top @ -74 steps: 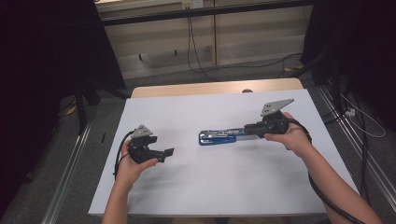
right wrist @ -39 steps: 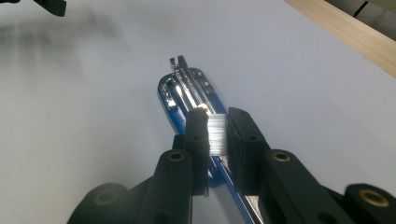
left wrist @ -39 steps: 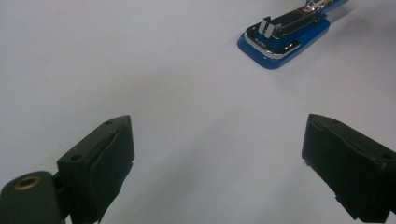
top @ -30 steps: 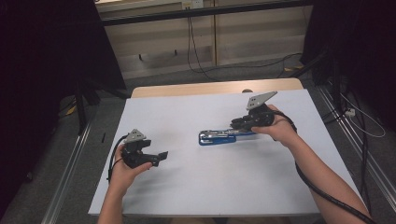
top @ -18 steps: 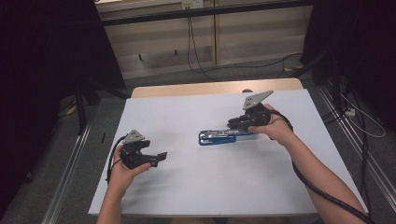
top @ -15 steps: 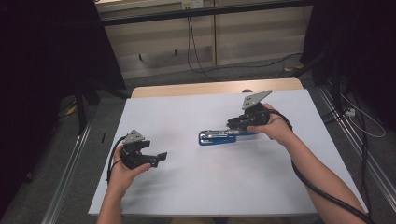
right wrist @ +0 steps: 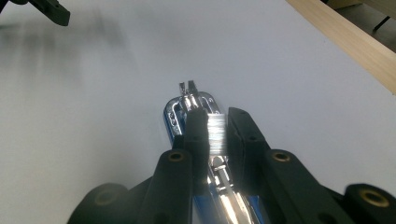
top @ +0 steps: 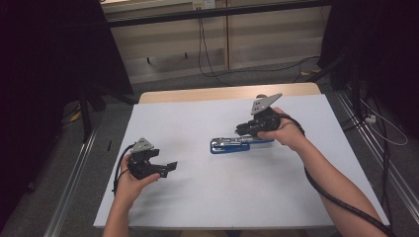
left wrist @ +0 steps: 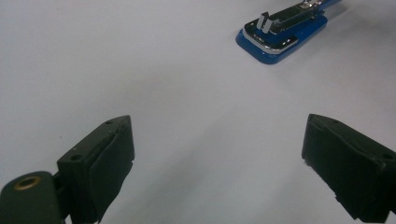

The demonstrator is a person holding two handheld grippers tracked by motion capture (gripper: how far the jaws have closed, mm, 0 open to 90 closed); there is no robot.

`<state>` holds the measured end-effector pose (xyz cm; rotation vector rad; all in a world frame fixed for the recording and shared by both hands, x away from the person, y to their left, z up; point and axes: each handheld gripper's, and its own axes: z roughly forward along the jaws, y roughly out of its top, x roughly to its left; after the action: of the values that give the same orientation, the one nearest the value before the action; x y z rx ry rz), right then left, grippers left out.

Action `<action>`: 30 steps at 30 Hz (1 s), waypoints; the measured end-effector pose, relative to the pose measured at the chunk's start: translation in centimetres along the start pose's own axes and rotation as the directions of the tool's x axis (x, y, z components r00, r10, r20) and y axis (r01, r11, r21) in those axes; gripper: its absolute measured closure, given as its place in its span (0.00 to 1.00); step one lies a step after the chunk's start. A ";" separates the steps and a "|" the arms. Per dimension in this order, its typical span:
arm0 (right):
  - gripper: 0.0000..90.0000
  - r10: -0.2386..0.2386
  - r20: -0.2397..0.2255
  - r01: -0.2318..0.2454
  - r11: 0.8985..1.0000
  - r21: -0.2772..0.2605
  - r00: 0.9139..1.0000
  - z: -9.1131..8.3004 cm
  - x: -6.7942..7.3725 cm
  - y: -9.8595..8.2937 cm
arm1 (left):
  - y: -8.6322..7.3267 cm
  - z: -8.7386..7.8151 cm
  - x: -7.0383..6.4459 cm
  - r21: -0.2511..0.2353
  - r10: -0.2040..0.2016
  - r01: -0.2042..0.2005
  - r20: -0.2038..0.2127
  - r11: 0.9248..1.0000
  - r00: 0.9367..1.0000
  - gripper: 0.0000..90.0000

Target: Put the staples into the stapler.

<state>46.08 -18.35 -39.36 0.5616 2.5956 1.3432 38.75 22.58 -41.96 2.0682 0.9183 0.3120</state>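
Item: blue stapler, right of the table's centre; your right gripper pinched a staple strip (seat it squarely in the channel), left gripper wide open, empty.
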 end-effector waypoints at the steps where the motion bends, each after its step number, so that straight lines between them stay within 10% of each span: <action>1: 0.88 -0.002 -0.004 0.002 1.000 0.001 1.000 0.1 0.0 0.1 | 0.0 0.0 0.0 -0.001 0.001 -0.001 0.000 1.000 1.000 0.11; 30: 0.88 -0.046 -0.042 0.047 0.999 0.023 0.998 1.4 -0.3 1.4 | -0.2 0.1 0.0 0.012 0.006 -0.006 0.002 1.000 1.000 0.11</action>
<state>47.17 -16.68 -39.08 0.4789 2.6440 1.3256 38.70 22.56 -42.18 2.0824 0.9148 0.3085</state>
